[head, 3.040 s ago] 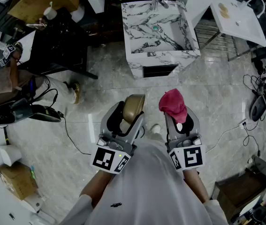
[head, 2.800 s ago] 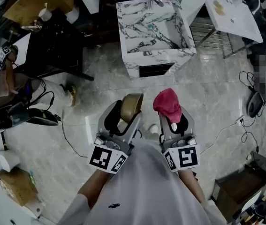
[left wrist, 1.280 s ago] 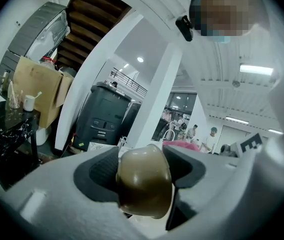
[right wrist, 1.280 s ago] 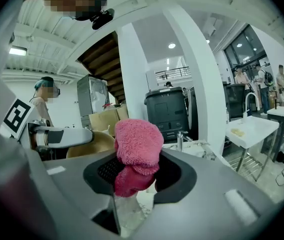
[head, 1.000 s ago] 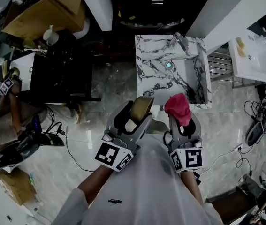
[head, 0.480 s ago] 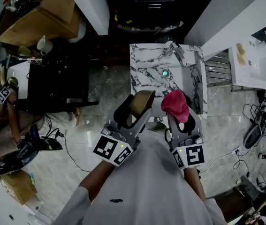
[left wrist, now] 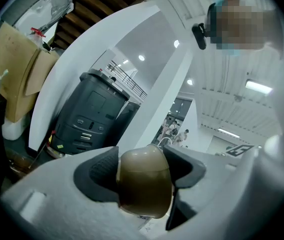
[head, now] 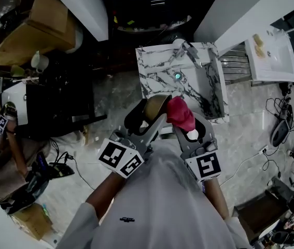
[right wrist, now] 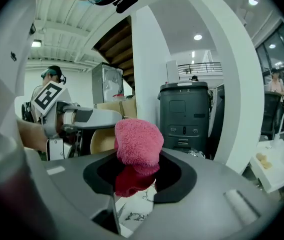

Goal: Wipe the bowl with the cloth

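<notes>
My left gripper (head: 148, 114) is shut on a tan bowl (head: 154, 106), held on edge between the jaws; in the left gripper view the bowl (left wrist: 144, 181) fills the gap. My right gripper (head: 184, 122) is shut on a bunched pink cloth (head: 179, 113), which sticks up out of the jaws in the right gripper view as the cloth (right wrist: 136, 142). Cloth and bowl sit side by side, close or touching, just in front of the marble sink (head: 152, 71). The left gripper with the bowl (right wrist: 102, 139) shows at the left of the right gripper view.
The marble sink has a tap (head: 187, 47) and a drain (head: 178, 77). A black table (head: 58, 102) with cardboard boxes (head: 27, 30) stands left. A white tray (head: 274, 51) lies right. Cables (head: 284, 128) trail on the floor. A person (head: 7, 154) sits at the far left.
I have walked up to the marble sink, which now lies just beyond the grippers. The pink cloth has moved left, closer to the bowl. Both grippers keep their hold.
</notes>
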`<act>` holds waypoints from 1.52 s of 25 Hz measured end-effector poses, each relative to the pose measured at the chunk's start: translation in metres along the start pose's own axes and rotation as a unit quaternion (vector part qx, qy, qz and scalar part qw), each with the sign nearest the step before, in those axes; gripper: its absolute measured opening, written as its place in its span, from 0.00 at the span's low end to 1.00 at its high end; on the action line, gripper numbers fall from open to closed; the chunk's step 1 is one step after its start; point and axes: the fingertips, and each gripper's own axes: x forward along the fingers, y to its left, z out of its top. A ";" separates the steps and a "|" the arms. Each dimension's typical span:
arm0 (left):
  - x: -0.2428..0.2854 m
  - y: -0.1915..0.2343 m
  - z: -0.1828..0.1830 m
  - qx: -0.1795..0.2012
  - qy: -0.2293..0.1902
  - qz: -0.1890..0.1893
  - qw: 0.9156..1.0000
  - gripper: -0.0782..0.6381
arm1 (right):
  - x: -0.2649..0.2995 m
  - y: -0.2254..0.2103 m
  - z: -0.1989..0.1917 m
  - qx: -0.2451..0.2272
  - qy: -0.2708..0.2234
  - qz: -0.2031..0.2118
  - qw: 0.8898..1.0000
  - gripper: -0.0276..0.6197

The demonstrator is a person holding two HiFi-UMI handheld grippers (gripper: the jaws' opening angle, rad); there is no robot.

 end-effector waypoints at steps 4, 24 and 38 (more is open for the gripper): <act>0.000 -0.004 -0.012 -0.002 0.018 -0.043 0.999 0.51 | 0.009 0.016 0.003 -0.071 -0.009 0.024 0.997 0.28; -0.002 -0.024 0.004 0.015 0.014 -0.107 0.994 0.51 | 0.024 0.029 -0.012 -0.132 0.051 -0.003 0.990 0.28; 0.001 -0.013 0.002 0.003 0.013 -0.103 0.995 0.51 | 0.010 0.062 -0.010 -0.150 0.019 0.080 0.985 0.28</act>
